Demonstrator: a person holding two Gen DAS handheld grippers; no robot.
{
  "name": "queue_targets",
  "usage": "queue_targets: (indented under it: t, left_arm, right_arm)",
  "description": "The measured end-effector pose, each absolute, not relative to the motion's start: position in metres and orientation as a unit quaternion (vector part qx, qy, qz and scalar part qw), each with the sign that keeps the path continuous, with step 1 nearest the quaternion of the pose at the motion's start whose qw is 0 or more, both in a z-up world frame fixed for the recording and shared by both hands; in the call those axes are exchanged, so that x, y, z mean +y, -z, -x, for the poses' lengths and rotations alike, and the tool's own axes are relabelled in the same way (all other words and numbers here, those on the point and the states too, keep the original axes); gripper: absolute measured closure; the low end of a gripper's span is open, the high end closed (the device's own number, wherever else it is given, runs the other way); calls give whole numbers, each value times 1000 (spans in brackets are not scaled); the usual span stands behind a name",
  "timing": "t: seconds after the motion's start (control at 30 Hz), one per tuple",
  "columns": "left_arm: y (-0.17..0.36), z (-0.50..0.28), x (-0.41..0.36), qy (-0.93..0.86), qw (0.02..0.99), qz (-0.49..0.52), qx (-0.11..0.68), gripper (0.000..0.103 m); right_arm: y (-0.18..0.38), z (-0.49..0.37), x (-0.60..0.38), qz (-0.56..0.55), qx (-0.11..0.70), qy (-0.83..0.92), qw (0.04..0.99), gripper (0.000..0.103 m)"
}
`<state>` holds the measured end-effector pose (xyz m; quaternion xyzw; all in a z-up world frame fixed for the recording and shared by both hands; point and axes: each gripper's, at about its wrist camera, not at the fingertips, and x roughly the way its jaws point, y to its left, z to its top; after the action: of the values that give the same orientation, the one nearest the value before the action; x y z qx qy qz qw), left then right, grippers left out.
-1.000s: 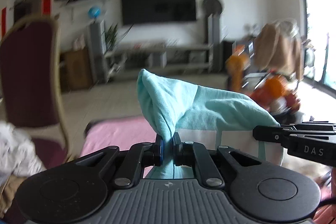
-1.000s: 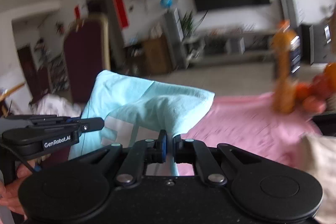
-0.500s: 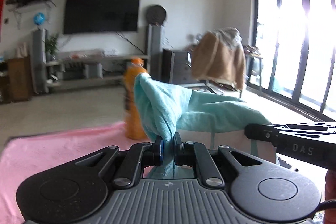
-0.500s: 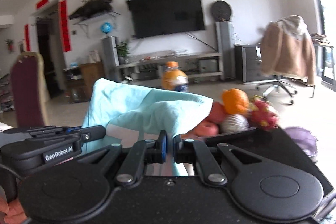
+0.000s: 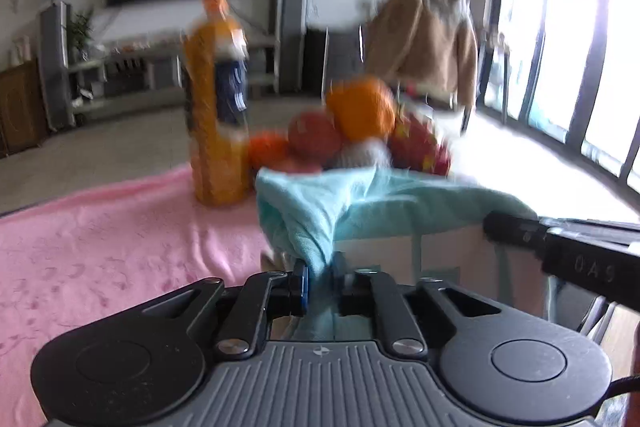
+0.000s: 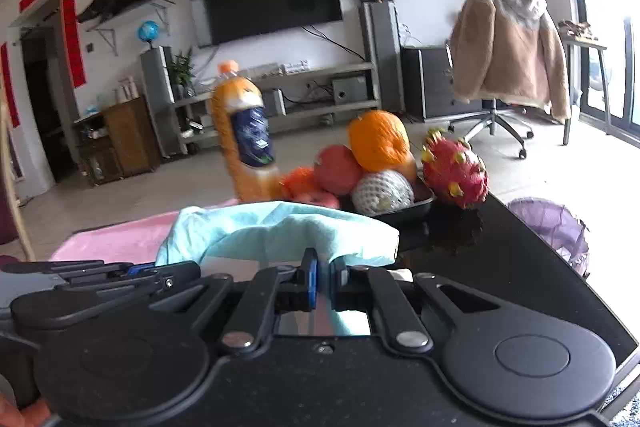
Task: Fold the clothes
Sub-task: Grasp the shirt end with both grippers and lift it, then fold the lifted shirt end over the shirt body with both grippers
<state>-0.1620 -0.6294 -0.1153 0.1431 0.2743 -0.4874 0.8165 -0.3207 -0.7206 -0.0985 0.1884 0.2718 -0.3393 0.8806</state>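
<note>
A light turquoise garment with a pale print panel hangs between both grippers above a pink cloth. My left gripper is shut on one bunched corner of it. In the right wrist view the same garment drapes over my right gripper, which is shut on another edge. The right gripper's body shows at the right edge of the left wrist view, and the left gripper's body at the left edge of the right wrist view. The two grippers are close side by side.
An orange drink bottle stands on the pink cloth just ahead. Beside it a dark tray holds piled fruit, with a dragon fruit on the black tabletop. A chair with a tan jacket stands beyond.
Both grippers have swung right and lowered with the garment; the bottle and fruit are now much closer, and the garment top sits lower over the pink cloth.
</note>
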Motion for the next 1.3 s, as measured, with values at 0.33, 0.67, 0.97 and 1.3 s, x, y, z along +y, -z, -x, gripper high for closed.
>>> queue_targets:
  t: [0.33, 0.67, 0.97, 1.3]
  left_arm:
    - [141, 103, -585, 488, 760, -88, 421, 65]
    - [174, 125, -604, 507, 737, -116, 432, 65]
    - [169, 139, -609, 510, 744, -144, 407, 74]
    - [167, 145, -606, 518, 735, -157, 409, 77]
  right_arm:
    - [138, 363, -751, -292, 277, 341, 850, 46]
    - [170, 392, -748, -342, 239, 269, 868, 53]
    - [178, 390, -735, -320, 259, 278, 868, 51]
    - [182, 403, -716, -330, 211, 301, 869, 69]
